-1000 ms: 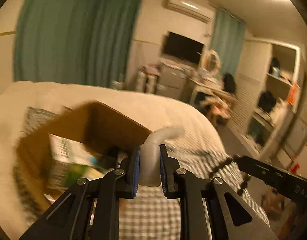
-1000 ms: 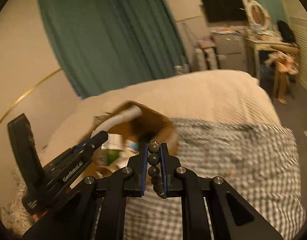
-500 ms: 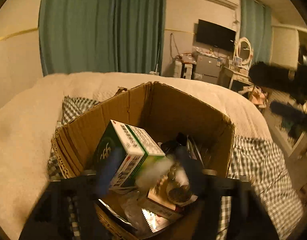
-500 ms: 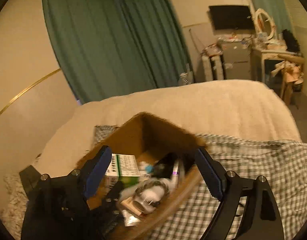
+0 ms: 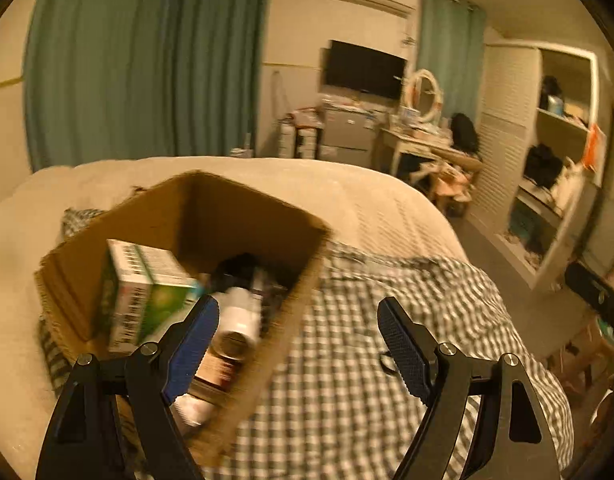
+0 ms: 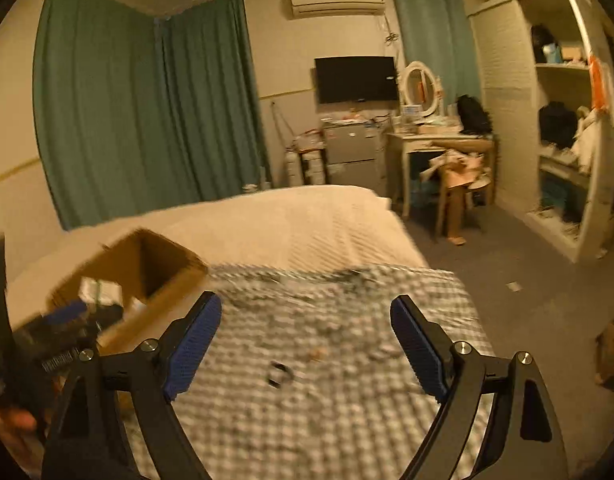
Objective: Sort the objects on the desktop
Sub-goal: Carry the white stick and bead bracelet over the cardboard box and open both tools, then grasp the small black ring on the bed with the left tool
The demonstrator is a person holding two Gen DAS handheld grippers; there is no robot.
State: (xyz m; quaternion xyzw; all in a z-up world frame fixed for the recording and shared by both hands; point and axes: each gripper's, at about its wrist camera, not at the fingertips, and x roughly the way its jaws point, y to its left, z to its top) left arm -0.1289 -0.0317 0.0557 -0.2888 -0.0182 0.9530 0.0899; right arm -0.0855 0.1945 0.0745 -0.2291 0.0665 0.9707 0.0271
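A brown cardboard box stands on the bed, seen smaller at the left in the right wrist view. Inside lie a green and white carton, a white tube-like piece and dark items. My left gripper is open and holds nothing, its left finger over the box's near right corner. My right gripper is open above the checked cloth. A small dark ring lies on that cloth between its fingers, also in the left wrist view. The left gripper's body shows blurred at lower left.
The checked cloth covers the near part of a cream bed. Beyond stand green curtains, a wall television, a cluttered desk with round mirror, a chair and open shelves. Grey floor lies right.
Both grippers have opened: the white tube and the dark bead string dropped into the box. Both have since drawn back to the right, away from the box, over the checked cloth.
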